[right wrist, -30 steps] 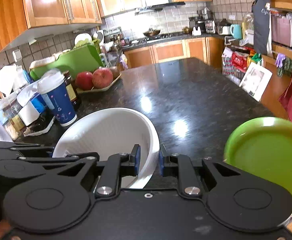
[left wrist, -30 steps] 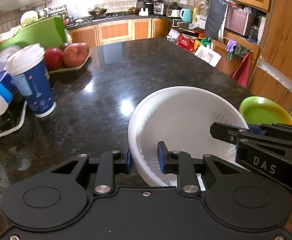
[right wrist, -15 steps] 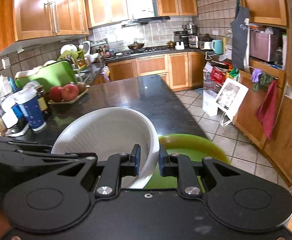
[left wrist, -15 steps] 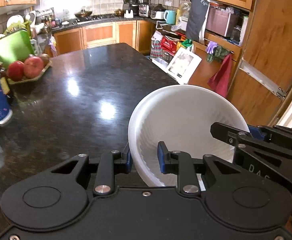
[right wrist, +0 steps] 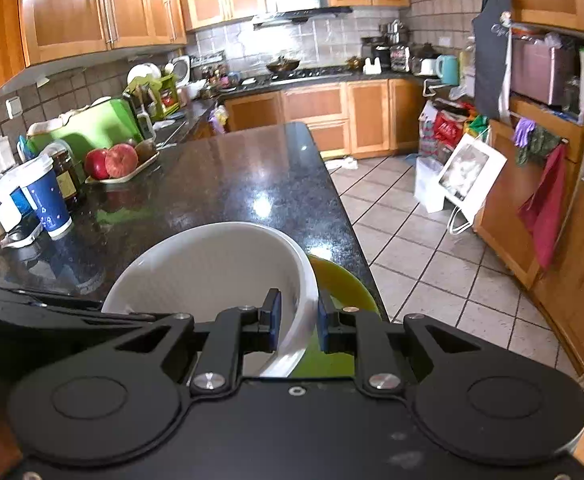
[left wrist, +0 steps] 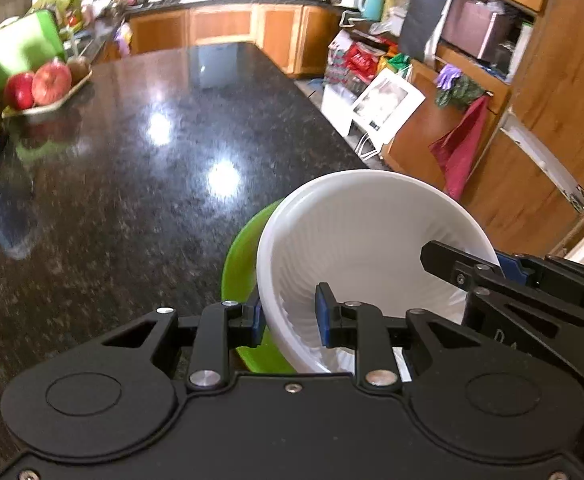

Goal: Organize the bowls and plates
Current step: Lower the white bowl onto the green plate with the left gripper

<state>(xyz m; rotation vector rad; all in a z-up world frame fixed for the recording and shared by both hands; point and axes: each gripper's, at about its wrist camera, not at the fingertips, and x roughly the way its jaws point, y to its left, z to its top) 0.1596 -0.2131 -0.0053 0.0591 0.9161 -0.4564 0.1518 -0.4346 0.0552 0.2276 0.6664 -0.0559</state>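
A large white ribbed bowl (left wrist: 364,248) is held by both grippers. My left gripper (left wrist: 287,316) is shut on its left rim. My right gripper (right wrist: 295,316) is shut on its right rim; the bowl shows in the right wrist view (right wrist: 211,268) too. A green plate (left wrist: 239,264) lies under the bowl at the counter's near right edge; it also shows in the right wrist view (right wrist: 340,280). The right gripper's body (left wrist: 532,292) shows at the right of the left wrist view. Whether the bowl touches the plate is hidden.
The black granite counter (right wrist: 219,184) runs away from me. A tray of red apples (right wrist: 111,160), a blue paper cup (right wrist: 47,196), jars and a green board (right wrist: 87,124) crowd its left side. Tiled floor (right wrist: 432,248) lies to the right.
Both grippers have carried the white bowl to the right, from beside the green plate to over it. The bowl now covers most of the plate.
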